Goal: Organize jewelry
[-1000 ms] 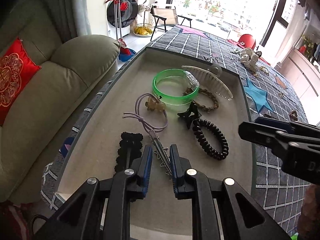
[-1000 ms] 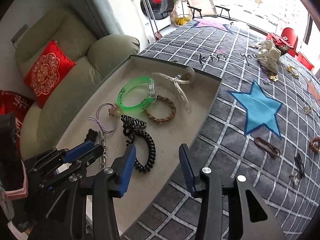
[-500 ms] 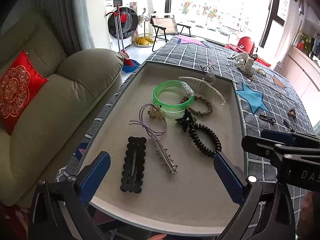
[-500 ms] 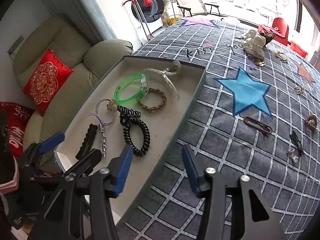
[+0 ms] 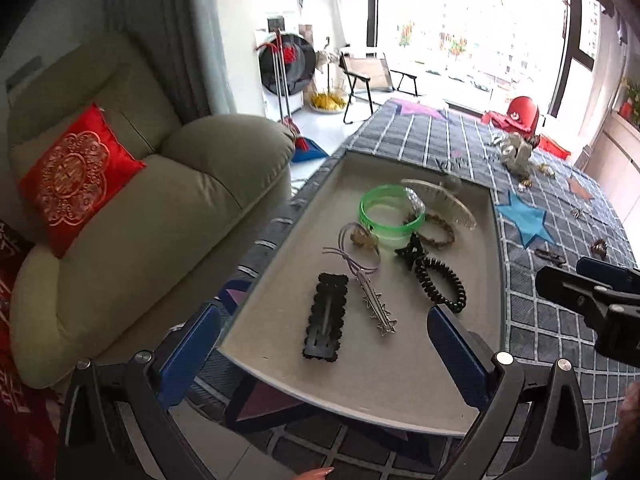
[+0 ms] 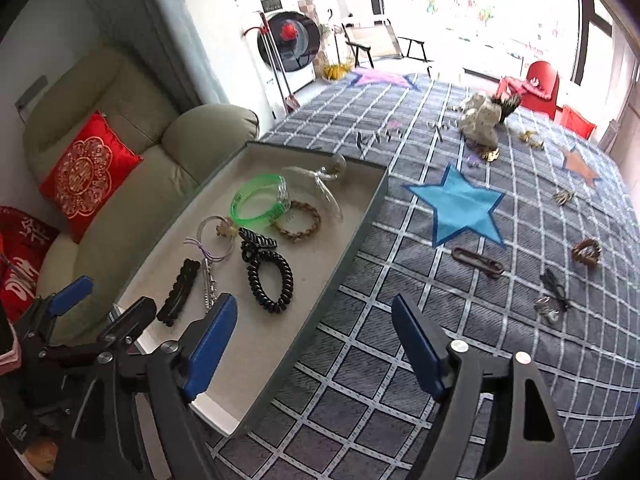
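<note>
With my left gripper [image 5: 320, 344] spread wide and empty and my right gripper [image 6: 312, 344] opening on nothing, the tray [image 6: 352, 240] holds several pieces (bangle, clips, ties), while others lie scattered on the blanket [image 6: 460, 300].

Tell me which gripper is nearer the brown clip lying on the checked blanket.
Right. The right gripper, jaws opening with nothing between them, hangs over the tray's edge and the blanket, the brown clip just ahead. The left gripper sits over the tray, farther away.

left gripper [image 5: 324, 344]: jaws wide apart, empty, angled down | right gripper [image 6: 316, 344]: jaws opening, nothing between, angled down
</note>
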### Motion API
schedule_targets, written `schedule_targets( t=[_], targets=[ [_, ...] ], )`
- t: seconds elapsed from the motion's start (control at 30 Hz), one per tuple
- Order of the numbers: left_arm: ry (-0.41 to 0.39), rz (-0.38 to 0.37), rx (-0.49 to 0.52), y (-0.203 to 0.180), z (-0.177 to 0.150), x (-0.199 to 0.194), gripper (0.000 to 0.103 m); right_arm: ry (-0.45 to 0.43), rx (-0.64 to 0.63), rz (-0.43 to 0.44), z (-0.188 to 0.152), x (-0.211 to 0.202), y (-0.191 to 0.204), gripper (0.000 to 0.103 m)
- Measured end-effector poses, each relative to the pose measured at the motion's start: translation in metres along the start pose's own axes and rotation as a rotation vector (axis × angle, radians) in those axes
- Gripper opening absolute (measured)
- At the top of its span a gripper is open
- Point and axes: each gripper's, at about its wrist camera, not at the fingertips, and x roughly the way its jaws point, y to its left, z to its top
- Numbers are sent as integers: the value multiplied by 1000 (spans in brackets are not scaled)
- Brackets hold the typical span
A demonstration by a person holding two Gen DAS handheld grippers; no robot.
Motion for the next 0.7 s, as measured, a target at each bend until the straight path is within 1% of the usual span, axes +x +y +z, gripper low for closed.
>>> schedule_targets(
  t=[0.1, 0.17, 0.2, 0.23, 0.33, 0.47, 0.57, 0.7],
  targets=[
    [-22, 28, 0, 2, -3, -12, 103, -12, -18, -18, -4, -7, 7, 85],
    [-23, 40, -6, 5, -6, -17, 103, -15, -17, -21, -8, -8, 10, 94],
    [-20, 39, -11, 7, -7, -19, 103, -17, -15, -21, -10, -9, 11, 97],
    [-11, 36, -20, 9, -9, -20, 103, -17, -16, -20, -12, -10, 12, 103],
    [15, 32, -40, 14, -15, -22, 103, -19, -24, -21, -15, -14, 16, 103],
    [51, 65, -32, 15, -23, -22, 103, -21, -30, -47, -17, -21, 22, 103],
    [82, 64, -41, 17, -29, -20, 103, -9, -41, -73, -19, -22, 27, 103],
    [100, 60, -57, 20, -34, -20, 103, 3, -59, -84, -23, -22, 33, 103]
  ],
)
